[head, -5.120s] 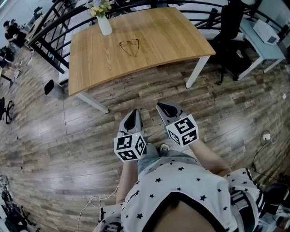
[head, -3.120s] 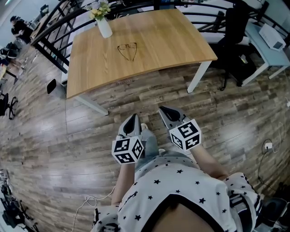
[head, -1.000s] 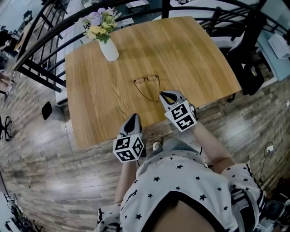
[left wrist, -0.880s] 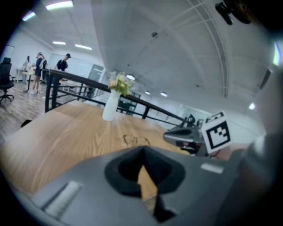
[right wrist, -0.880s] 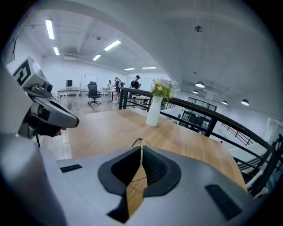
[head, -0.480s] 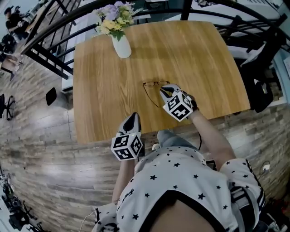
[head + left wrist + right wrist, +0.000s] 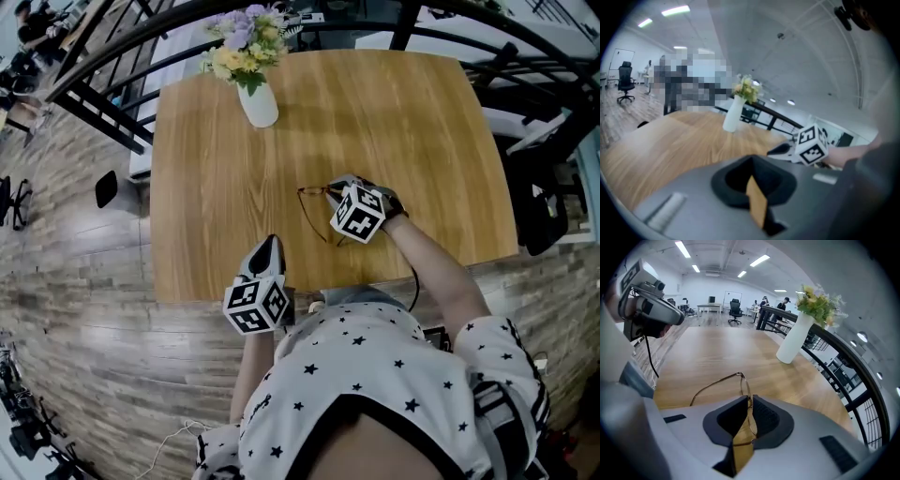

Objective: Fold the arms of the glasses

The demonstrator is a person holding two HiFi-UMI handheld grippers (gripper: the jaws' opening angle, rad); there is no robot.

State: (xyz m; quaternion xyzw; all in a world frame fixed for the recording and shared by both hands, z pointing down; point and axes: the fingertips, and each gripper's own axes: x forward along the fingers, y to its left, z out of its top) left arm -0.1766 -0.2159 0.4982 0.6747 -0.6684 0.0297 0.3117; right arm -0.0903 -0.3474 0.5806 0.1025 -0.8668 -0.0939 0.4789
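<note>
My right tongs (image 7: 746, 401) stand slightly parted around the front rim of the glasses (image 7: 741, 376), which lie unfolded on my side of the vase (image 7: 260, 105). My left tongs (image 7: 751, 164) are clenched and empty. I'm still approaching; next I'd steady the frame and swing one arm in.

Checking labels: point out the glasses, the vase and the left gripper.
glasses (image 7: 740, 375), right gripper view, hinge corner of the frame.
white vase (image 7: 260, 105), head view, its body.
left gripper (image 7: 267, 246), head view, tip of its shut jaws.

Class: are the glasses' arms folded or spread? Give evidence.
Spread: in the right gripper view one arm of the glasses stretches out from the frame across the table.
</note>
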